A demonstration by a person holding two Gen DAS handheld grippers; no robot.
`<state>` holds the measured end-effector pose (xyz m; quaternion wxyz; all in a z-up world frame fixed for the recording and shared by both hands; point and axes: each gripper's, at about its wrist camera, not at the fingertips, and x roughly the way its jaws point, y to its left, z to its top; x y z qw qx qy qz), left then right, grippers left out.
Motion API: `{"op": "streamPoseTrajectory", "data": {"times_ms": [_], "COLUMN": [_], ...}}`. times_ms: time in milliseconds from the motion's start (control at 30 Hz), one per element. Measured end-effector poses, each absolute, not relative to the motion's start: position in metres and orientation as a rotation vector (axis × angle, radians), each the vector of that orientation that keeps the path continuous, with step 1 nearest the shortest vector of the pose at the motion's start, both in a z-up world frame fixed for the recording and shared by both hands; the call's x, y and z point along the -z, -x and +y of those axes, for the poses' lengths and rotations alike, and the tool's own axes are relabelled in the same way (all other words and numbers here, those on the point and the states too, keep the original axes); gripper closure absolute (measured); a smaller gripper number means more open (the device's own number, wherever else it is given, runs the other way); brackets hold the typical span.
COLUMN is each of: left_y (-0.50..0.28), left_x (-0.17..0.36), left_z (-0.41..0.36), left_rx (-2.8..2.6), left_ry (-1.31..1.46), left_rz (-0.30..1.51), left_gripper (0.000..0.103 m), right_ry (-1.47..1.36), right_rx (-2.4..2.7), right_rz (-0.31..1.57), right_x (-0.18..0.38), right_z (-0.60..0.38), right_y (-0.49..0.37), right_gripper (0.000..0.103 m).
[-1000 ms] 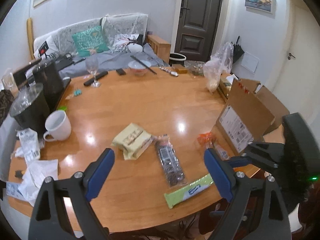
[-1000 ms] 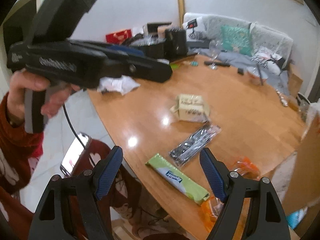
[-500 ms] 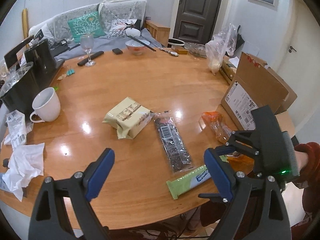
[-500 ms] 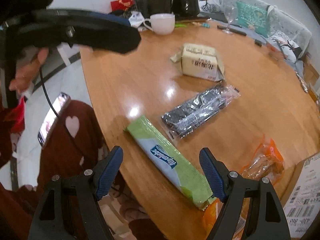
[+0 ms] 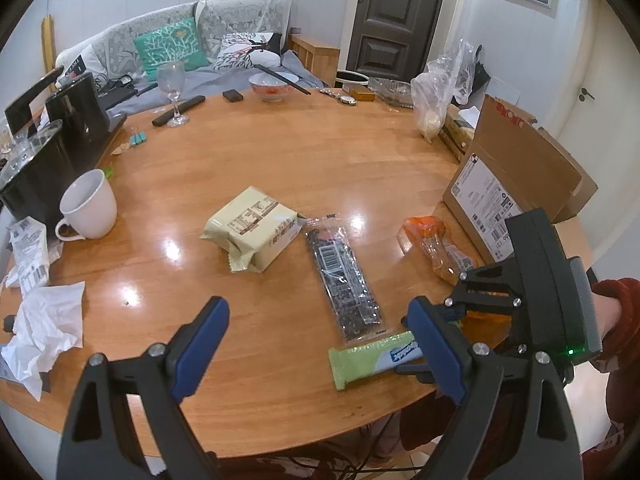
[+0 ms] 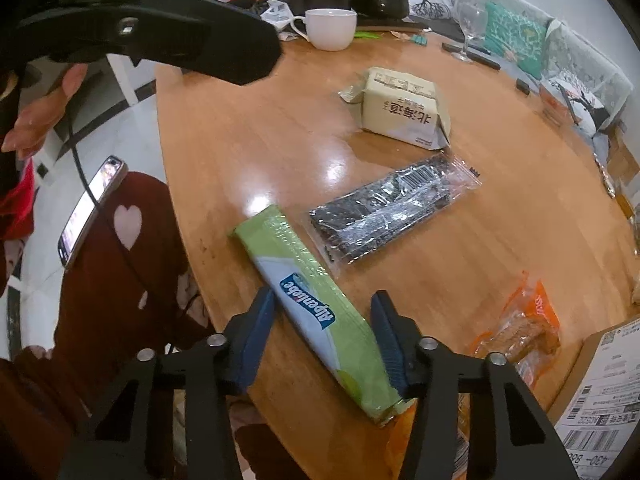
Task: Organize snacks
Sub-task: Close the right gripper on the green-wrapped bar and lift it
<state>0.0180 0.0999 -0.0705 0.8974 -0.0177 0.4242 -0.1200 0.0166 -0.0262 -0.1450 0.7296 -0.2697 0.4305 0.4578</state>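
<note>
Right claw point(image 6: 322, 330) partly closed astride near end of green snack bar point(image 6: 308, 294) lying flat at surface point(image 6: 248, 132) edge, not yet gripping; wrapper looks light, crinkly, slippery, so pinch across the firm middle; left claw point(image 5: 320, 350) wide, empty

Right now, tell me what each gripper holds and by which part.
Nothing is held yet. The right gripper is open, its fingers straddling the green bar near its end by the table edge. The left gripper hangs open above the table.

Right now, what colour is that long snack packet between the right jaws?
Light green, with a pale blue-and-white logo patch. The green packet shows best in the right wrist view.
</note>
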Motion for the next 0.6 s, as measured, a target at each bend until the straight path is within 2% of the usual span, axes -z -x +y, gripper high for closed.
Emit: {"op": "streamPoseTrajectory", "data": {"times_ms": [200,600], "left_y": [-0.017,-0.018], "left_x": [0.069,0.056], "left_z": [0.103,0.116], "left_rx": [0.242,0.235], "left_ry": [0.037,0.084], "left_rz": [0.875,0.848], "left_gripper": [0.014,0.014], "right_ry": [0.596,0.493], "right_rx": [-1.045,-1.043], "right_rz": [0.939,0.917], "right_x": [0.143,0.124], "right_z": [-0.024,-0.029], "right_y": [-0.007,-0.007], "right_gripper": [0.076,0.077]}}
